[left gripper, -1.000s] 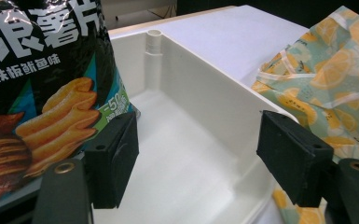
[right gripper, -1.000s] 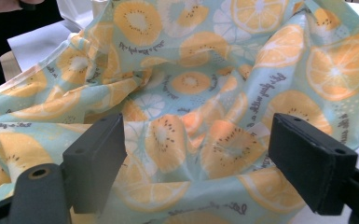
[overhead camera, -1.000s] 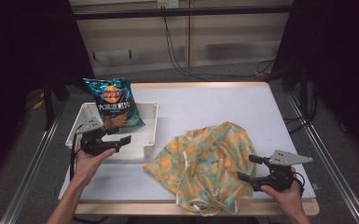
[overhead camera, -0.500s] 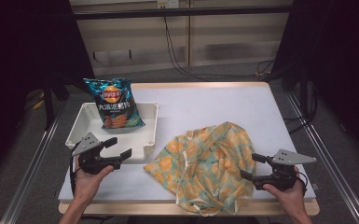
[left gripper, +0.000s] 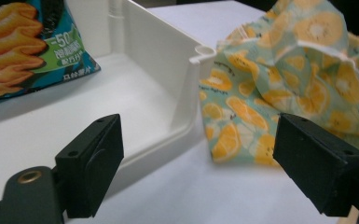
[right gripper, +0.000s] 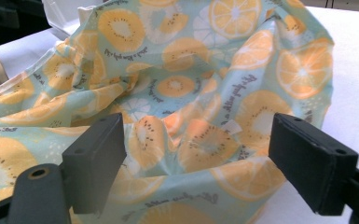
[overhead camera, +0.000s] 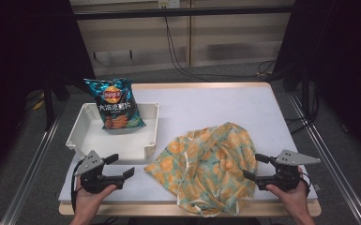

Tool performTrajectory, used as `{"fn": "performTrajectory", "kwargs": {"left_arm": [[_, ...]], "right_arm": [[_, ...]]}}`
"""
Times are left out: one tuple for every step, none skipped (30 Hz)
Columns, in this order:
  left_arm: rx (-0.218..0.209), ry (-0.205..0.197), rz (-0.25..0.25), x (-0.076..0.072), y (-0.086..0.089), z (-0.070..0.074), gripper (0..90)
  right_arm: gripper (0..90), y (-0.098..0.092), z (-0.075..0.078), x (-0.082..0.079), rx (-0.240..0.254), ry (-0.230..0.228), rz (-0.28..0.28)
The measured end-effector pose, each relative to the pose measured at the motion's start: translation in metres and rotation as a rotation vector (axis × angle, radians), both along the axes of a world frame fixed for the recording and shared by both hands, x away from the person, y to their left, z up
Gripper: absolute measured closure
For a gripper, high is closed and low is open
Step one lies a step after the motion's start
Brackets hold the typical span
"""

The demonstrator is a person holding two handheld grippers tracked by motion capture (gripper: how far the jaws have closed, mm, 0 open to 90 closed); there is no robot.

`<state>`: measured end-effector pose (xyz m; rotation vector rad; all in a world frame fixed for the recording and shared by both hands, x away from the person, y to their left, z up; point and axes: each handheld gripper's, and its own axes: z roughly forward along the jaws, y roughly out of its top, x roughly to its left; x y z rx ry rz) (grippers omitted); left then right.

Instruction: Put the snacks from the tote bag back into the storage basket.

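cloth (overhead camera: 209, 171), printed with orange and kiwi slices, lies crumpled on the table (overhead camera: 206, 105) near the front edge, right of centre. its long axis runs on a slant, from a narrow end near the tray's front right corner up to a puffed fold toward the right edge, and its lowest hem hangs just over the front edge.

right gripper (overhead camera: 255, 166) sits at the cloth's right side by the front right corner, jaws spread wide and aimed left into the folds. in the right gripper view the cloth (right gripper: 186, 102) bulges up between and beyond the two jaws, and the pads do not pinch it.

left gripper (overhead camera: 121, 165) rests near the front left corner, just in front of the tray (overhead camera: 82, 136), pointing right toward the cloth's narrow end. its jaws have just been opening and stand wide, with nothing between them. the left gripper view looks past them at the tray's corner (left gripper: 186, 93) with the cloth (left gripper: 289, 88) just beside it.

a chip bag (overhead camera: 115, 103) stands tilted against the tray's back wall, top leaning toward the table's back edge.
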<state>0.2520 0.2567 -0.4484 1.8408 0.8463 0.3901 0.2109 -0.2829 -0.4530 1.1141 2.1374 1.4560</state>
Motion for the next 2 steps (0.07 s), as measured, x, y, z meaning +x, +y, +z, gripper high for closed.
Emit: {"fn": "performTrajectory", "kwargs": {"left_arm": [[-0.01, 0.005, -0.004, -0.0011, 0.0011, -0.0009, 16.1], [-0.005, 0.007, 0.004, -0.0009, 0.0019, -0.0017, 16.1]], "right_arm": [[18.0, -0.0009, 0.0001, 0.0002, 0.0, -0.002, -0.005], [17.7, -0.0026, 0.0006, 0.0001, 0.002, -0.001, -0.012]]}}
